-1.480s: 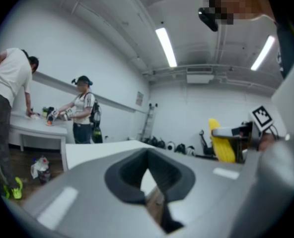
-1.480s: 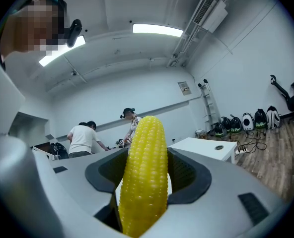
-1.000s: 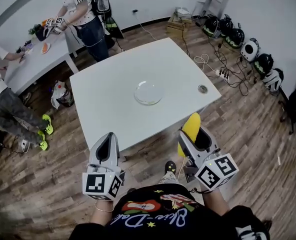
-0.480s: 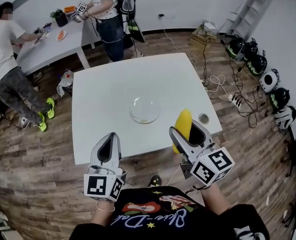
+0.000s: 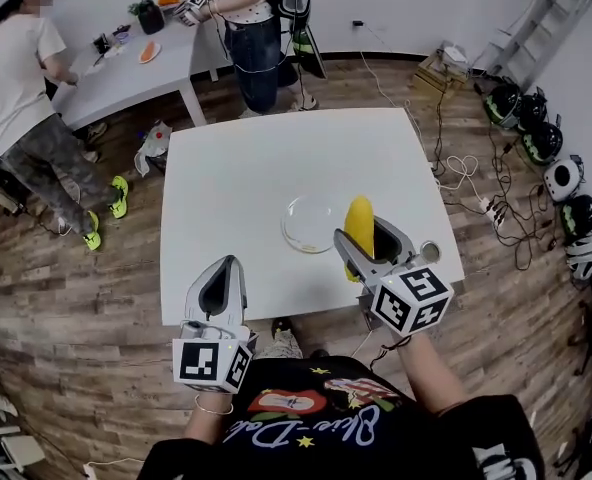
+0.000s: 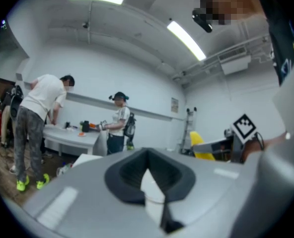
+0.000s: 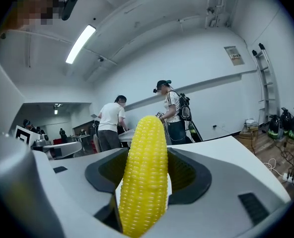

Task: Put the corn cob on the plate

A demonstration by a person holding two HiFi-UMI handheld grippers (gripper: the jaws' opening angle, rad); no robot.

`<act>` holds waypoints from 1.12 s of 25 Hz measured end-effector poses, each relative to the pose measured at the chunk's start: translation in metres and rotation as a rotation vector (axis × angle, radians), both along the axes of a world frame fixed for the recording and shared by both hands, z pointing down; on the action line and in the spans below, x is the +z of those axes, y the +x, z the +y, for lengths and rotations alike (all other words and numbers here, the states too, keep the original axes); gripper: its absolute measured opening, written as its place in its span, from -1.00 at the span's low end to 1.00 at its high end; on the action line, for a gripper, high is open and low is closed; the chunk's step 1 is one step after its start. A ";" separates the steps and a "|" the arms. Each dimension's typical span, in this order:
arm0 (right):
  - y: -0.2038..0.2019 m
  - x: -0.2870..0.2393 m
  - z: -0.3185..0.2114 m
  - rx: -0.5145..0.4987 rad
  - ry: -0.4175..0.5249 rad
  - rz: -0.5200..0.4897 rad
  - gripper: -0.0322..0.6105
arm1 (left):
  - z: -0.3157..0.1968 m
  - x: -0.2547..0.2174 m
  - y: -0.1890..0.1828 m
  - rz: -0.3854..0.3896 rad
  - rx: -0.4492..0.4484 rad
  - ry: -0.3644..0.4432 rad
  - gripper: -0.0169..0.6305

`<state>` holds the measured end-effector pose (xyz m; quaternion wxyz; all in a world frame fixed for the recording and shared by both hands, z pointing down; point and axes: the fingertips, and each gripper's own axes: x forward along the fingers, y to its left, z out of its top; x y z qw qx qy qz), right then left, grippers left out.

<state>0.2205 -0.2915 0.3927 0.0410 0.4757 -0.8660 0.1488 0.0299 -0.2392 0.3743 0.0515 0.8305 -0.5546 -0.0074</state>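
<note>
Corn cob (image 5: 359, 224) stands upright in the right gripper (image 5: 369, 248), jaws clamped on its lower part. From the head view it sits over the right edge of the clear plate (image 5: 294, 224) on the white table (image 5: 236, 178); height unclear. Left gripper (image 5: 219, 290) is pinched together, empty, at the table's near edge. Risk: let go upright or over the rim, the round cob would likely topple and roll off the shallow plate.

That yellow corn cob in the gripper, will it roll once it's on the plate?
The corn cob looks round, so it may roll. The plate seems shallow and glassy, probably slippery. Bumpy kernels likely help the right gripper grip.
</note>
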 end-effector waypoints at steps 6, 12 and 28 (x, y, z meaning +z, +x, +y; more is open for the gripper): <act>-0.016 0.031 -0.036 -0.017 -0.089 0.051 -0.11 | -0.034 -0.004 -0.007 0.013 0.005 0.009 -0.99; -0.033 0.082 -0.062 -0.068 -0.204 0.152 -0.11 | -0.041 0.016 -0.015 0.001 -0.030 -0.042 -0.99; -0.059 0.187 -0.110 -0.134 -0.557 0.315 -0.11 | -0.046 0.019 -0.040 0.016 -0.088 -0.024 -0.99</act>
